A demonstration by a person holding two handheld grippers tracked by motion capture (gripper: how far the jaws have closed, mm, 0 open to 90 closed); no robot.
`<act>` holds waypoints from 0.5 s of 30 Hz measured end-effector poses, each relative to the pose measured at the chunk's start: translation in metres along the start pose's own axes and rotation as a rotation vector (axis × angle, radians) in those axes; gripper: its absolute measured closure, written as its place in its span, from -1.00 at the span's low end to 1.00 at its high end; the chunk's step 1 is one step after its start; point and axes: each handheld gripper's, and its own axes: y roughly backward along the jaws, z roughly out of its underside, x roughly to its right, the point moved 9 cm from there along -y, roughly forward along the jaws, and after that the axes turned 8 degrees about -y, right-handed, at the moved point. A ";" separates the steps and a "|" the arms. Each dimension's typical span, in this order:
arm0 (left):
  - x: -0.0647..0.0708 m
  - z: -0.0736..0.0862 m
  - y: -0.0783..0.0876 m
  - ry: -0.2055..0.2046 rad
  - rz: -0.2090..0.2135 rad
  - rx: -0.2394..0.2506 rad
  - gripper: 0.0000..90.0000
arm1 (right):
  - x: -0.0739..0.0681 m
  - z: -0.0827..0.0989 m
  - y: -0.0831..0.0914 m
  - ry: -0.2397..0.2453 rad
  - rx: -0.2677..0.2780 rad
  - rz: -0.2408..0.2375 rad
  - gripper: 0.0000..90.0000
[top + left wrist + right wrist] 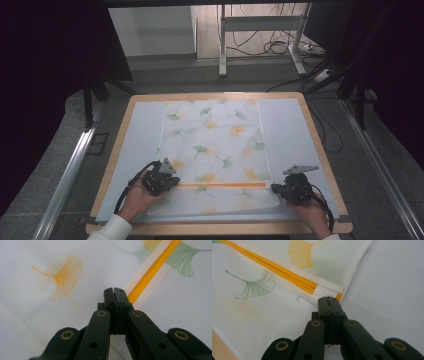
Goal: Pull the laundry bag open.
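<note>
A white cloth (215,145) printed with green and orange ginkgo leaves lies flat on the table. An orange stripe (222,185) runs across it near the front edge. My left gripper (175,183) rests at the stripe's left end, jaws shut with nothing seen between them. In the left gripper view its tips (115,290) sit on the cloth (62,277) just beside the stripe (150,270). My right gripper (274,188) is at the stripe's right end, shut. In the right gripper view its tips (328,299) touch the folded cloth corner (337,293) where the stripe (274,268) ends.
A pale mat (290,130) covers the wooden table (215,229), with bare strips left and right of the cloth. Metal rails (70,170) run along the floor on both sides. A desk frame (222,45) and cables (272,47) stand beyond the table.
</note>
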 end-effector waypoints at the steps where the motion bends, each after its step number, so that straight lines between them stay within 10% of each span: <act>1: -0.002 0.002 0.001 0.004 -0.004 -0.001 1.00 | 0.000 0.000 0.000 0.000 0.000 0.000 1.00; 15: -0.020 0.031 0.018 0.045 -0.034 -0.013 1.00 | 0.000 0.000 0.000 0.001 0.000 0.007 1.00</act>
